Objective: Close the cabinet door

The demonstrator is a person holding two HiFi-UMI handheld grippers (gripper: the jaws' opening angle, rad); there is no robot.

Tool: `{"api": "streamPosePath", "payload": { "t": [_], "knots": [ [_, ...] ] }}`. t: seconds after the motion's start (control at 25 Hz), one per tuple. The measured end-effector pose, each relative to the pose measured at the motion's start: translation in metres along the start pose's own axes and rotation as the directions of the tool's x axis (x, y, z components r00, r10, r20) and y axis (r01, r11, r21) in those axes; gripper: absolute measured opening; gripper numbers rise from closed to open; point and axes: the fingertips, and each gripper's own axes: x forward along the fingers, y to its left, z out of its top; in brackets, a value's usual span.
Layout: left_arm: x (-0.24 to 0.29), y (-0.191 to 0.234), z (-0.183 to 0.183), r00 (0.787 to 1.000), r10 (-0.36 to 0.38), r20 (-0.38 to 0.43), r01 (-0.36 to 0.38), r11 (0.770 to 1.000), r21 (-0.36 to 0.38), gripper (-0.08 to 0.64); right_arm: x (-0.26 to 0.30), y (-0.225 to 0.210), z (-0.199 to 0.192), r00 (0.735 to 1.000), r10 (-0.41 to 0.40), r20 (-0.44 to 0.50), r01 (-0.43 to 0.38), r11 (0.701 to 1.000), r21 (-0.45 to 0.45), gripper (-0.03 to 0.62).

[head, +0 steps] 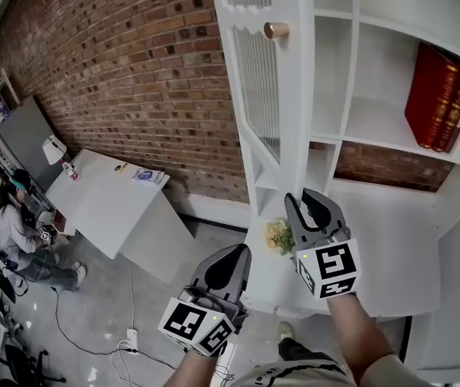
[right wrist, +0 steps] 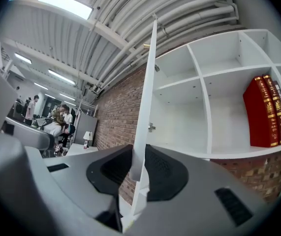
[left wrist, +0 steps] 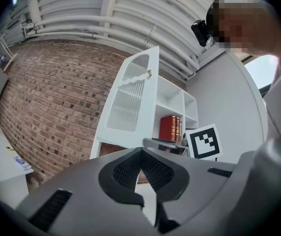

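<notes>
Standing open: cabinet door (head: 262,79), red books (head: 439,99) shelved beyond.

Brightness: even, bright indoor light is filling the room; the white cabinet door (head: 262,87) is reading clean, not burning out.
Source: a ceiling light strip (right wrist: 64,4) is glowing above and left of the cabinet door.
Shadows: soft ones are sitting in the shelves (head: 375,119) right of the door.
Distortion: fisheye is bowing the brick wall (head: 117,71) left of the door; both gripper views' corners are darkening to black.
</notes>
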Motion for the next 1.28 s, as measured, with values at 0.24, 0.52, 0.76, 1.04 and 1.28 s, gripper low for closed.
{"api": "streamPosePath", "payload": {
  "t": [0.24, 0.52, 0.76, 1.04, 1.28],
  "knots": [
    [0.044, -0.017, 0.001, 0.998, -0.058, 0.004, 0.058, 0.998, 0.004, 0.011, 0.001, -0.042, -0.006, 1.000, -0.012, -0.008, 0.012, 1.000, 0.029, 0.084],
    [0.099, -0.034, -0.004, 0.994, -0.109, 0.006, 0.109, 0.994, 0.004, 0.011, 0.011, -0.086, -0.015, 1.000, 0.001, -0.014, 0.000, 0.998, 0.058, 0.086],
    [0.147, -0.045, -0.010, 0.989, -0.149, 0.002, 0.149, 0.989, 0.001, 0.011, 0.020, -0.115, -0.019, 1.000, 0.011, -0.003, -0.011, 0.999, 0.052, 0.094],
    [0.187, -0.042, -0.014, 0.985, -0.171, -0.001, 0.171, 0.985, -0.004, 0.011, 0.035, -0.136, -0.019, 0.999, -0.043, 0.002, 0.044, 0.999, -0.030, 0.115],
    [0.217, -0.045, -0.019, 0.984, -0.176, -0.009, 0.176, 0.984, -0.002, 0.011, 0.045, -0.158, -0.023, 0.997, -0.073, -0.008, 0.072, 0.996, -0.052, 0.151]
  ]
}}
